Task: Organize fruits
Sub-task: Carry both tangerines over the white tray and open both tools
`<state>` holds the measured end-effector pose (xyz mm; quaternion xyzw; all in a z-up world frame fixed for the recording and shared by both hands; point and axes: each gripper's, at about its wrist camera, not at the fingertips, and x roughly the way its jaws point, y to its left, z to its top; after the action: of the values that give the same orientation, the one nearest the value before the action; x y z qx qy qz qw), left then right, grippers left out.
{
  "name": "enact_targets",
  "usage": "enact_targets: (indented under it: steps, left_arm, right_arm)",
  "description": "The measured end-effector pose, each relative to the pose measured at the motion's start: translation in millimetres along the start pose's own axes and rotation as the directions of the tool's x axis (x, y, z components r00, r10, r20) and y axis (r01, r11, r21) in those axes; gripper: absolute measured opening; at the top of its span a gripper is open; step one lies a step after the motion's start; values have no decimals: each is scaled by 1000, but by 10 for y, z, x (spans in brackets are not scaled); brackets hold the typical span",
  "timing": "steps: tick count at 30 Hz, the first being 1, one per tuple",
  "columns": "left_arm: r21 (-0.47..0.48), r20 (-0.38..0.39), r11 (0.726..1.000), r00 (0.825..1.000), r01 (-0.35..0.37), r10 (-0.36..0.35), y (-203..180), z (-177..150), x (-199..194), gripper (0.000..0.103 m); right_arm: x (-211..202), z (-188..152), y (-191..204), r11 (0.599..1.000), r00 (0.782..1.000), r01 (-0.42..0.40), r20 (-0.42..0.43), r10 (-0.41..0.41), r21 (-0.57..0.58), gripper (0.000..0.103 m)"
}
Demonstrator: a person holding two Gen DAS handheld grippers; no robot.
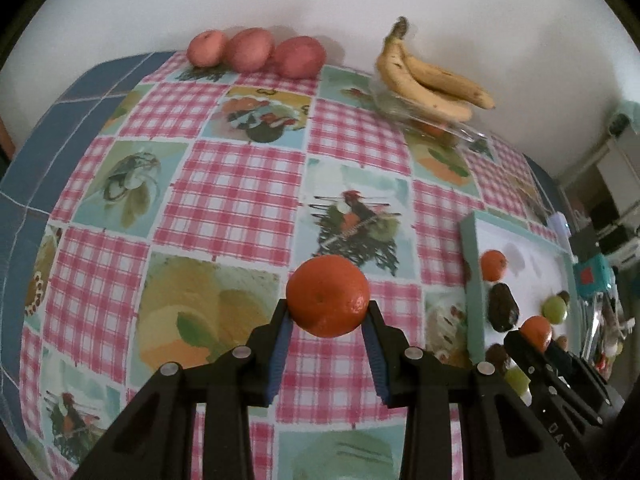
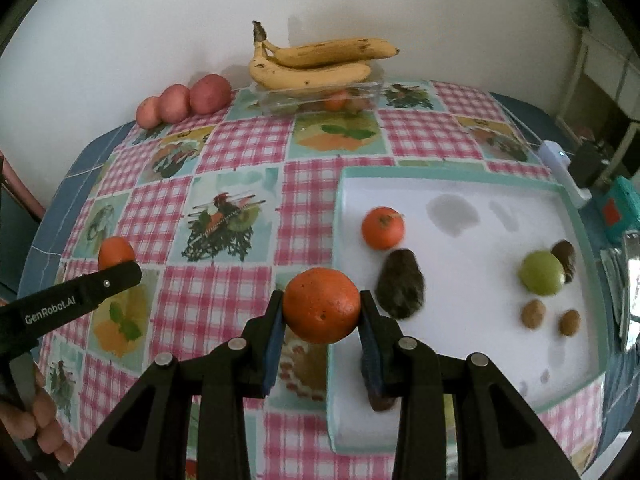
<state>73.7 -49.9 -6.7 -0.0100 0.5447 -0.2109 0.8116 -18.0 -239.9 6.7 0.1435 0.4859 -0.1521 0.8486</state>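
Note:
My left gripper (image 1: 328, 310) is shut on an orange mandarin (image 1: 328, 296), held above the checked tablecloth. My right gripper (image 2: 322, 306) is shut on a second mandarin (image 2: 322, 306), held over the left rim of the white tray (image 2: 460, 184). In the right wrist view the left gripper (image 2: 120, 268) shows at the left edge with its mandarin (image 2: 116, 252). In the left wrist view the right gripper (image 1: 536, 338) shows at the right with its mandarin (image 1: 536, 332). In the tray lie a third mandarin (image 2: 383, 227), a dark avocado (image 2: 401, 290), a green fruit (image 2: 542, 273) and small brown fruits.
Three red apples (image 2: 184, 102) stand in a row by the back wall. Two bananas (image 2: 312, 64) rest on a clear container (image 2: 320, 98) holding more fruit. A person's hand (image 2: 36, 420) holds the left gripper. Boxes and a white device (image 2: 560, 168) crowd the table's right edge.

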Motion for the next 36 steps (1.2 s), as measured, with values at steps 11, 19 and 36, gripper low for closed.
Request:
enact_targets:
  steps: [11,19,36]
  left_arm:
    - [114,27,993,999,16,-20,-432,-98,-98,38]
    - [264,18,964,1000,14,-19,-932,-254,0,38]
    - [428,-29,890,986,160,-163,-1723,-578,173,38]
  right_arm:
    - [-138,-80,-302,998,1000,25,10,-26,52,37]
    - [-137,-91,-725,987,995,95,-2,-95,133,37]
    - [-292,-236,-1714,909,978,197,-8,-209,368,37]
